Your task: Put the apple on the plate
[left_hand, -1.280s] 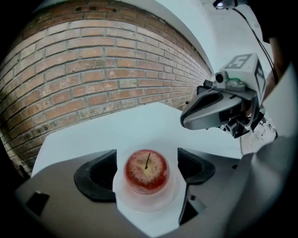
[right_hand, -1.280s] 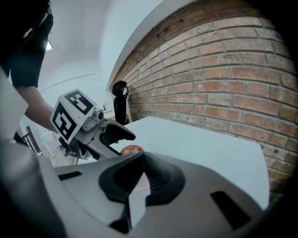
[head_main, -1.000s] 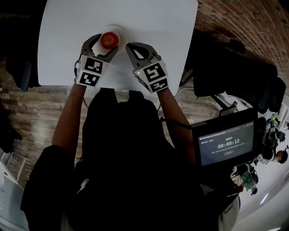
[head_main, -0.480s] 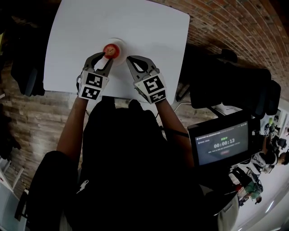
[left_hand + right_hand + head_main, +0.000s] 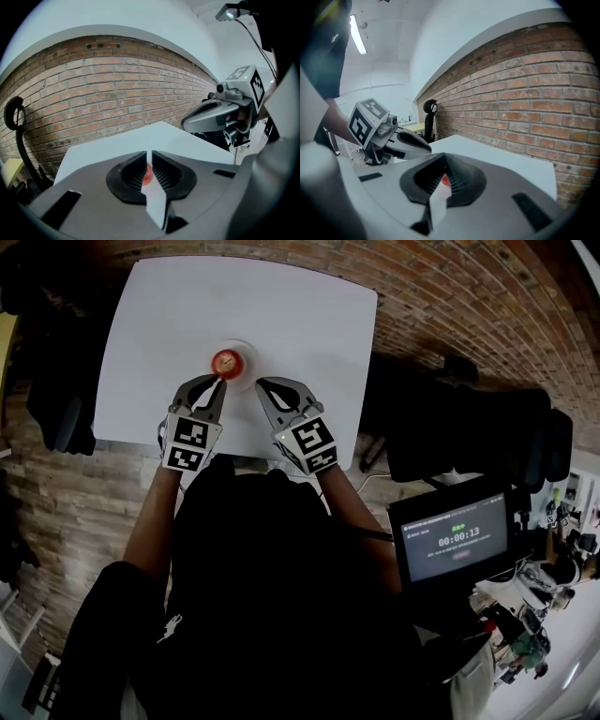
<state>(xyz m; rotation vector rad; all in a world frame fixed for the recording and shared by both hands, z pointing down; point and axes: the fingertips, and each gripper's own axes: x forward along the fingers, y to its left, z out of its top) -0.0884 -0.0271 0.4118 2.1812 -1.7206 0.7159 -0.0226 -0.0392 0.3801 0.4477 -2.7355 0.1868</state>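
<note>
A red apple [image 5: 225,362] sits on a small white plate [image 5: 246,350] in the middle of the white table [image 5: 309,324]. My left gripper [image 5: 217,383] hovers just short of the plate on its near side; its jaws are closing to a thin slit with nothing between them. The apple [image 5: 147,173] shows only through that slit, beyond the left gripper [image 5: 149,158]. My right gripper [image 5: 262,385] hangs beside it to the right, shut and empty, and the apple [image 5: 445,180] peeks past the right gripper's [image 5: 442,161] jaws too.
A black chair [image 5: 469,427] stands right of the table, another dark seat [image 5: 49,395] at its left. A screen with a timer [image 5: 455,542] is at the lower right. Brick surfaces surround the table; its near edge lies under my grippers.
The left jaws, wide around the apple a second ago, have drawn nearly together. Both grippers have lifted and pulled back from the plate. The apple stays on the plate.
</note>
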